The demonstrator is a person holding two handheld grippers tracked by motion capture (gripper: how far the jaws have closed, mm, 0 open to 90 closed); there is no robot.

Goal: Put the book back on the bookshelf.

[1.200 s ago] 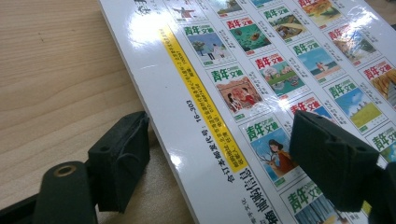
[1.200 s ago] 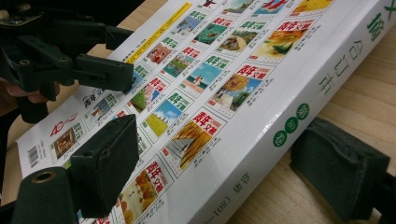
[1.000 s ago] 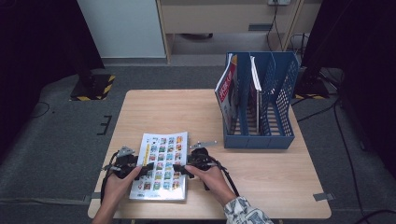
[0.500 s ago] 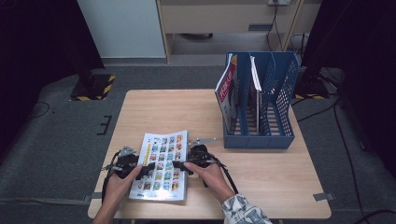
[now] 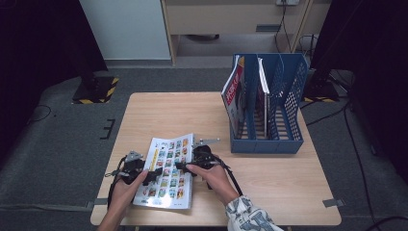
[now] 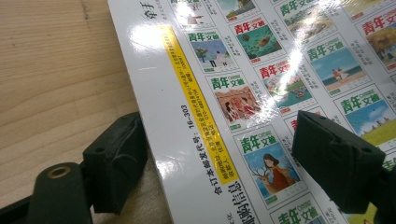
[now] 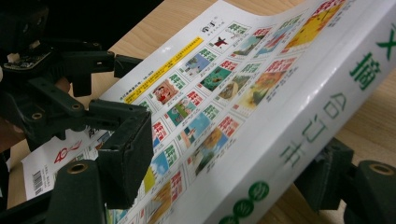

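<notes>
A thick bound magazine, its cover printed with rows of small pictures, lies on the wooden table near the front edge. My right gripper holds it by the spine: one jaw presses on the cover and the other sits under the spine, so the right gripper is shut on it. My left gripper stands open across the magazine's left edge. In the left gripper view, one jaw rests by the bare wood and the other hovers over the cover.
A blue mesh file holder stands at the table's back right, with upright magazines in its left slots. Bare tabletop stretches between it and my hands. Dark floor with cables surrounds the table.
</notes>
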